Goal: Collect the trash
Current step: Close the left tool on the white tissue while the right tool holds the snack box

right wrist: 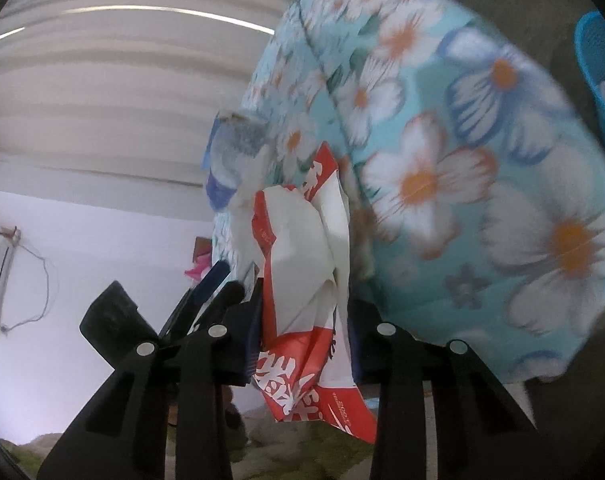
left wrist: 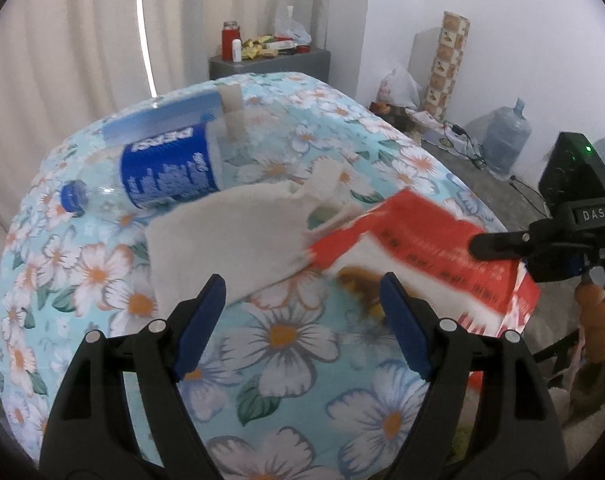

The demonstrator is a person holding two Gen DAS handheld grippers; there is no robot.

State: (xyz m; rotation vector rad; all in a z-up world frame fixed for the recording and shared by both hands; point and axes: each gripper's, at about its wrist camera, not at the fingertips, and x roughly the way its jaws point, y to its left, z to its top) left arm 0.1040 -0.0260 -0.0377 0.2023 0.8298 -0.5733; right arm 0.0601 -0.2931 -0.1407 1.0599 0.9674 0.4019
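Red-and-white wrapper (right wrist: pixel 302 280) clamped in right gripper (right wrist: pixel 302 344) at edge of floral tablecloth (left wrist: pixel 294 344), not yet binned. Left gripper (left wrist: pixel 302 320) spread wide, empty. Left on table: Pepsi bottle (left wrist: pixel 158 172), grey paper (left wrist: pixel 230 236).

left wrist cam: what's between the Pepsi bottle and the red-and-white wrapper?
A crumpled white tissue lies between the Pepsi bottle and the red-and-white wrapper, overlapping the wrapper's near edge. Left wrist view.
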